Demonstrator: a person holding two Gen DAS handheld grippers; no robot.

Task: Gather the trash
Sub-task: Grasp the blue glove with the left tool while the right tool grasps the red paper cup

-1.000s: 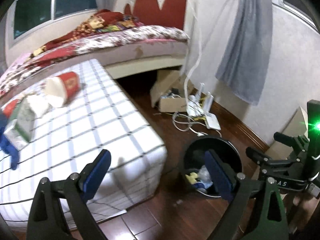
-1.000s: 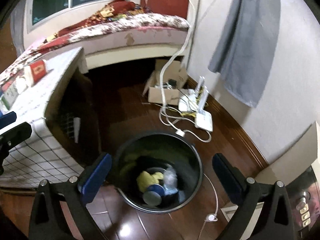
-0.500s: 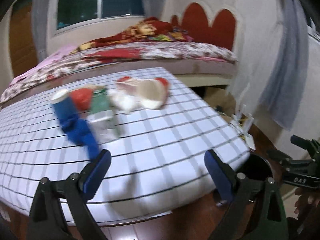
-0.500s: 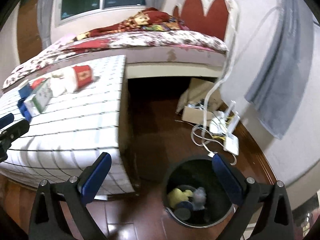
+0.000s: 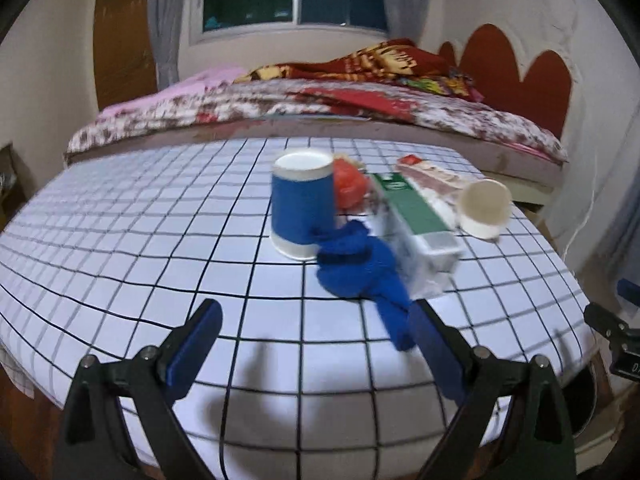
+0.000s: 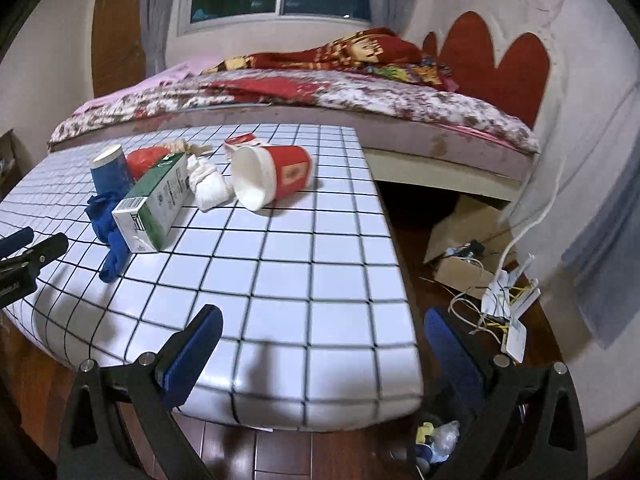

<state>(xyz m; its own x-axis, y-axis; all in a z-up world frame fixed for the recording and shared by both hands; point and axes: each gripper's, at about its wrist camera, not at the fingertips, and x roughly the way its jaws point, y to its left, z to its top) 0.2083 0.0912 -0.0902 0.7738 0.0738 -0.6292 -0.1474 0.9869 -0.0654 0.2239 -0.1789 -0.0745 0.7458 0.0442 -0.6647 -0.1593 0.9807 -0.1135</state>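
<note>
Hovering over the near edge of the checked worktop (image 5: 120,216), the left hand-held gripper (image 5: 316,344) is spread wide and empty, its right finger just beside the tail of a blue rag (image 5: 360,272). Behind the rag stands an upright blue cup (image 5: 302,208), with something red (image 5: 348,188) tucked against it. A green carton (image 5: 416,220) lies touching the rag's right side, and a red cup (image 5: 484,208) lies tipped over past it, mouth toward the camera.

The right hand-held gripper (image 6: 320,348) hangs wide and empty off the worktop's near right corner. From here the carton (image 6: 156,204) blocks part of the rag (image 6: 106,232); a crumpled white wad (image 6: 210,184) sits between carton and red cup (image 6: 272,176). The bin (image 6: 436,440) holding scraps is on the floor below the right finger. A bed (image 6: 360,104) runs along the worktop's far edge.
</note>
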